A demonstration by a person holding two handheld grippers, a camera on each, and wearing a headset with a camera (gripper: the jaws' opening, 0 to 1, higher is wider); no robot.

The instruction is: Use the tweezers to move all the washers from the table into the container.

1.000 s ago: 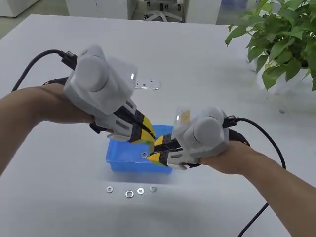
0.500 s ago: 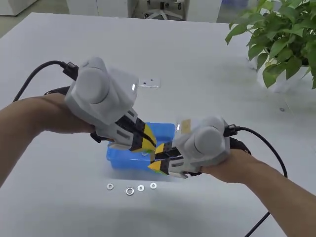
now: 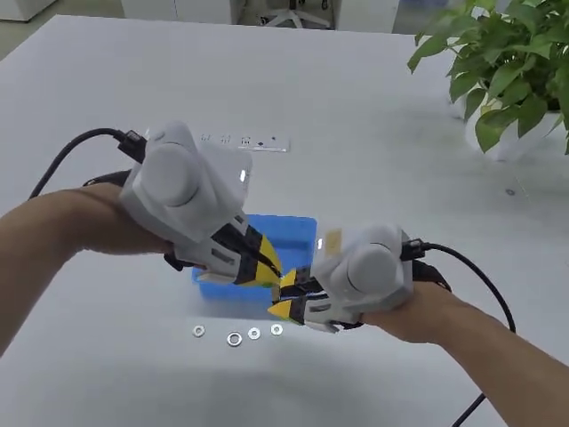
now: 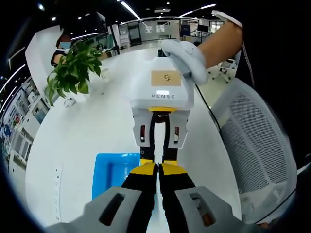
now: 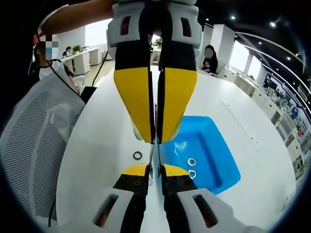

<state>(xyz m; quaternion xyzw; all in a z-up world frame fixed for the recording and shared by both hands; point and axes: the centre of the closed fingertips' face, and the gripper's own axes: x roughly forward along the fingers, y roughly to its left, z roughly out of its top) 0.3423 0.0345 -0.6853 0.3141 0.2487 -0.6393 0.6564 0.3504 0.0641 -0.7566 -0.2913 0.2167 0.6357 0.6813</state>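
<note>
My left claw (image 3: 268,269) has its yellow jaws pressed together over the near rim of the blue container (image 3: 298,233). Just in front of that container, four small silver ring-shaped washers (image 3: 234,339) lie in a loose row on the white table (image 3: 373,133). My right claw (image 5: 154,171) is nipped nearly closed on the thin steel tweezers (image 5: 153,155), whose far end reaches the left jaws, though I cannot tell whether those grip it. Two more washers lie inside the container.

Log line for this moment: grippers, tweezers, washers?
left gripper shut on tweezers | right gripper shut on tweezers | four washers on table | two washers visible in container
</note>
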